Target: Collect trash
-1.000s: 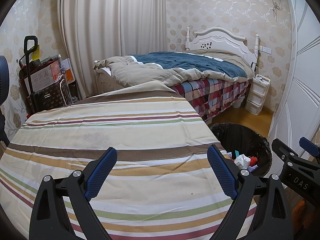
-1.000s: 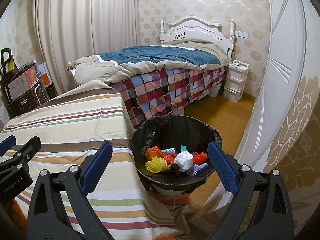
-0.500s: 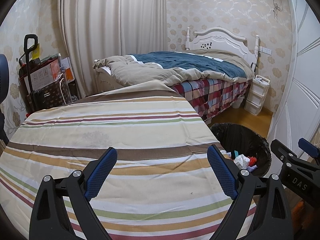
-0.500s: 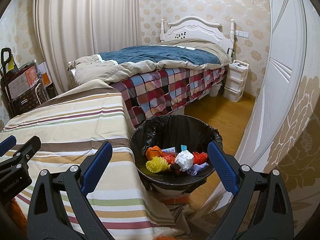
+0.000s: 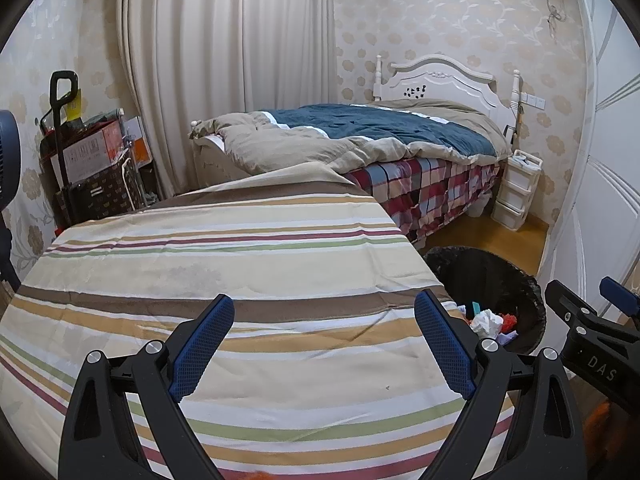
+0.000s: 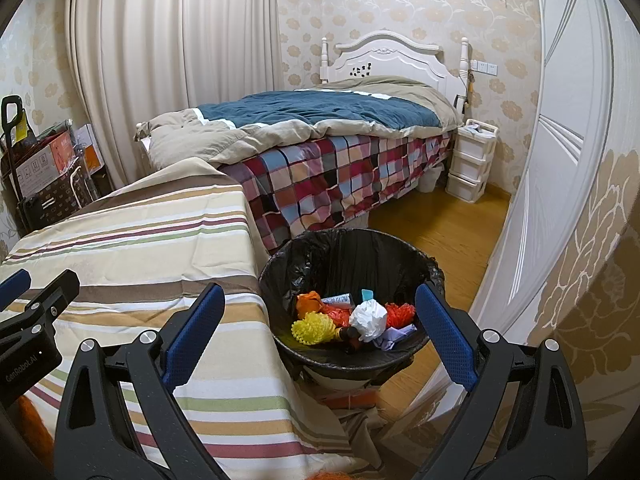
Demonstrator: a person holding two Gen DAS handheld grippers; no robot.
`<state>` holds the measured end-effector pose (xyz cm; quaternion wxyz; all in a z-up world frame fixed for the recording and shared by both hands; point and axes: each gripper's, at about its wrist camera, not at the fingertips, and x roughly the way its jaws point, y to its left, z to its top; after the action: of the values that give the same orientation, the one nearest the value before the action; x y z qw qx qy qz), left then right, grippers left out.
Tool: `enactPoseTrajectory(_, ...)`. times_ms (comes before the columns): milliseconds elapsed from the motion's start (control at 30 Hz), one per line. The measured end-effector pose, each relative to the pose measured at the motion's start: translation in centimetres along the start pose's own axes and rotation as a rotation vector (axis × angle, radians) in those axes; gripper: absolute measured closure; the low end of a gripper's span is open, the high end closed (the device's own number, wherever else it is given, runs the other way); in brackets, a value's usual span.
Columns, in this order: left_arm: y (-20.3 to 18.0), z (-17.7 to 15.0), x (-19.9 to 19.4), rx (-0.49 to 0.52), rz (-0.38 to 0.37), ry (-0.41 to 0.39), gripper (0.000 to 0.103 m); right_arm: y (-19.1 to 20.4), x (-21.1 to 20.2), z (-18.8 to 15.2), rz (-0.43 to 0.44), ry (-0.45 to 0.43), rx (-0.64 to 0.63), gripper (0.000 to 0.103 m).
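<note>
A black-lined trash bin [image 6: 400,250] stands on the floor at the right edge of a striped-cloth table [image 6: 160,264]. Inside it lie a white crumpled paper [image 6: 369,317], a yellow pom-pom [image 6: 313,328], orange and red pieces [image 6: 400,312] and other scraps. My right gripper [image 6: 318,326] hangs open above the bin's near rim with nothing between its fingers. My left gripper [image 5: 324,338] is open over the bare striped cloth [image 5: 224,272], empty. In the left wrist view the bin [image 5: 486,268] shows at the right with the white paper [image 5: 486,320] in it.
A bed [image 6: 332,128] with a blue and beige duvet and checked sheet stands behind the table. A white drawer unit [image 6: 472,164] sits by the headboard. Boxes and a cart [image 5: 88,160] stand at the left wall. A white door [image 6: 568,160] is at the right.
</note>
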<state>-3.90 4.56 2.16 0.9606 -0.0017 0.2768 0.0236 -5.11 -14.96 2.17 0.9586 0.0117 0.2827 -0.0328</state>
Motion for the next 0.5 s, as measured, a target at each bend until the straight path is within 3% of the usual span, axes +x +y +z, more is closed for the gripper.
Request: enactPoseTrajectory(500,-0.25,0.08,0.13,-0.006,-0.009,0.001,0.012,0.01,0.02,0.03,0.000,0.002,0.000,0.009)
